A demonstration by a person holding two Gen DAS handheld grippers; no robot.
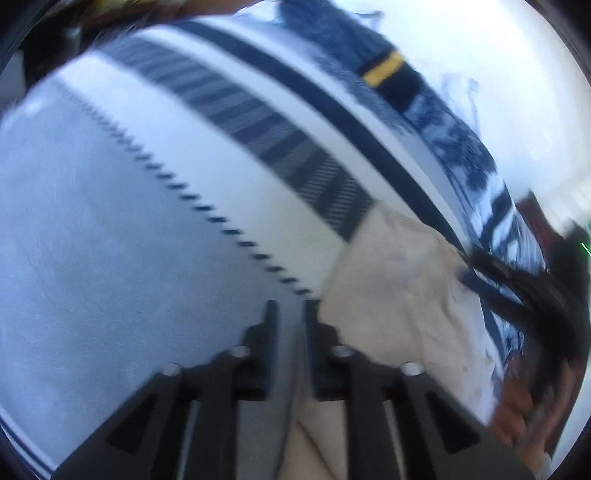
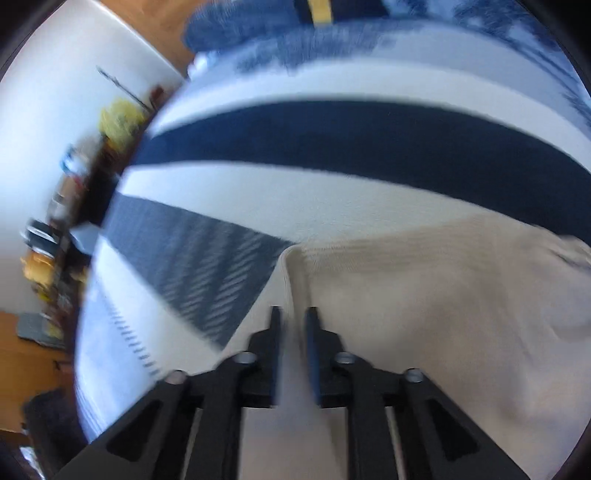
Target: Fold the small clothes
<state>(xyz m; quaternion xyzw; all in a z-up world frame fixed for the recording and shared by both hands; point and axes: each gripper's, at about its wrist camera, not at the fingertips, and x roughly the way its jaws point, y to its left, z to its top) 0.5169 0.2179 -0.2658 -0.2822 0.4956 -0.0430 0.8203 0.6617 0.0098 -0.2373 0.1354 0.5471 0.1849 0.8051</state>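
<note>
A small beige garment (image 1: 399, 280) lies on a white cloth with navy stripes (image 1: 221, 110). My left gripper (image 1: 290, 306) is shut on one edge of the beige garment, which passes between its fingers and spreads to the right. In the right wrist view the beige garment (image 2: 424, 302) fills the lower right, and my right gripper (image 2: 293, 314) is shut on its folded edge. The other gripper and the hand on it (image 1: 517, 295) show at the garment's far side in the left wrist view. Both views are motion-blurred.
A navy patterned garment with a yellow band (image 1: 388, 70) lies at the far edge of the striped cloth; it also shows in the right wrist view (image 2: 317, 14). A cluttered shelf (image 2: 74, 206) and wooden floor (image 2: 29, 350) are at the left.
</note>
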